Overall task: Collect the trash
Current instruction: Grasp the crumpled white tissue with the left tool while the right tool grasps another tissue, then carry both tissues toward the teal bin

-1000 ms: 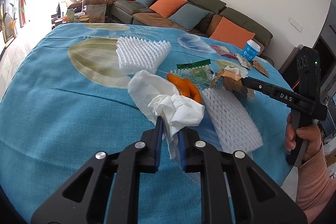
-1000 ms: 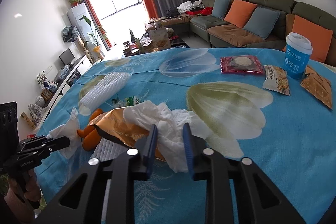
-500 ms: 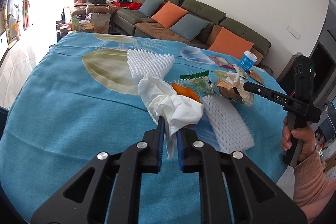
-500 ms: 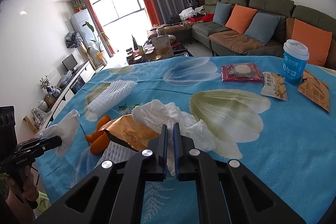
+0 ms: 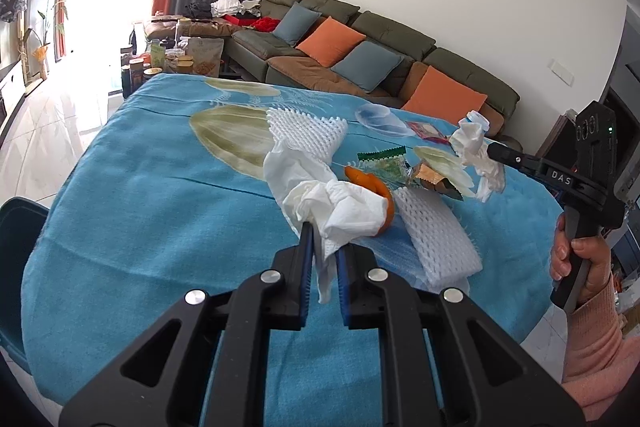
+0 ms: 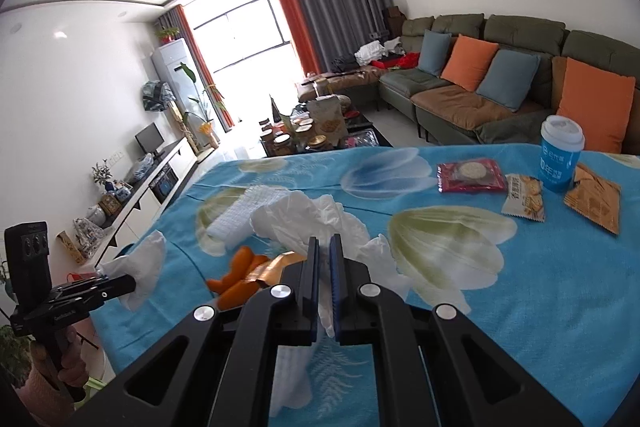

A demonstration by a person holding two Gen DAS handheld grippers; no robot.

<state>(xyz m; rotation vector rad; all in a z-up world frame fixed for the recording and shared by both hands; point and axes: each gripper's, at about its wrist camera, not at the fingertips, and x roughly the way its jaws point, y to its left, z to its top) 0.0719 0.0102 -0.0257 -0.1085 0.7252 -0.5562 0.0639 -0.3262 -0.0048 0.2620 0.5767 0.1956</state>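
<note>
Pinching a crumpled white tissue [image 5: 320, 195] between its blue-lined fingers, the left gripper [image 5: 323, 261] holds the wad raised above the blue flowered tablecloth [image 5: 160, 211], with a tail of paper hanging down between the jaws. Just beyond that wad lie orange peel [image 5: 374, 183] and a white foam net [image 5: 436, 231], and farther ahead another foam net [image 5: 306, 131] and a green wrapper [image 5: 382, 155]. The right gripper [image 6: 324, 281] is pressed together on a second white tissue [image 6: 312, 217], which billows ahead of its tips and also trails below them; the left camera shows this tissue lifted off the cloth. Ahead and to the right of the right gripper stand a blue cup [image 6: 560, 155], a red snack packet [image 6: 472, 177], a biscuit packet [image 6: 524, 197] and an orange packet [image 6: 594, 197]. A gold wrapper [image 6: 276, 265] lies just left of its fingers.
</note>
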